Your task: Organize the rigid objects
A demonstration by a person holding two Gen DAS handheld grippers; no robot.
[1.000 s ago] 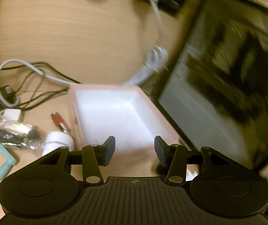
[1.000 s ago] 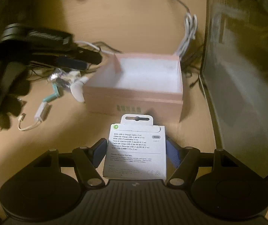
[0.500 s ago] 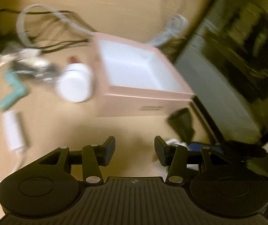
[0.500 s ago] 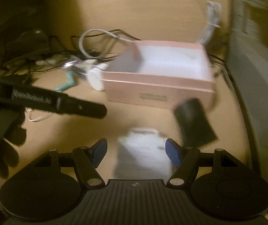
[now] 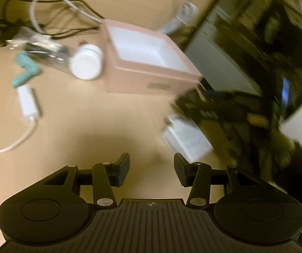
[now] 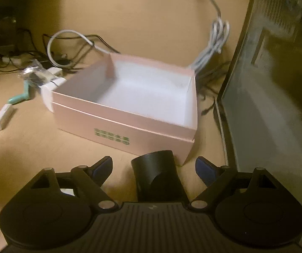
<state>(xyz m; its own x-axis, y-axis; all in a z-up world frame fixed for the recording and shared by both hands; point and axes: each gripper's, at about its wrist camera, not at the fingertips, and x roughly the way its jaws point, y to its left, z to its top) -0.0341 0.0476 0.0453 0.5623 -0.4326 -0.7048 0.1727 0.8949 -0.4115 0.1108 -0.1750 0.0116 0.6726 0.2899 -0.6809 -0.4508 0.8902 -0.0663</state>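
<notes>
The step in hand is judged to be the first pick: the pink box (image 6: 129, 113) stands open on the desk (image 6: 34, 139) with nothing visible inside it, and no gripper carries anything. The right gripper (image 6: 153, 168) has its jaws spread wide on either side of a black cylinder (image 6: 157, 181), which lies between the fingers just in front of the box's near wall; neither finger touches it. The left gripper (image 5: 151, 166) also has its jaws apart and empty, over bare desk. Loose items lie left of the box: a white bottle (image 5: 86, 63) touching or just beside its left wall, a teal tool (image 5: 25, 71), a white adapter (image 5: 27, 102) with its lead, and a clear bag (image 5: 39, 48). A white package (image 5: 186, 141) lies flat on the desk to the right in the left view, partly under the blurred right gripper. The next move calls for closing the right jaws squarely on the cylinder, lifting it clear of the near wall, carrying it over the rim and releasing it inside. The cylinder's round side may roll or slip as the fingers close. The left gripper is best placed for the bottle.
</notes>
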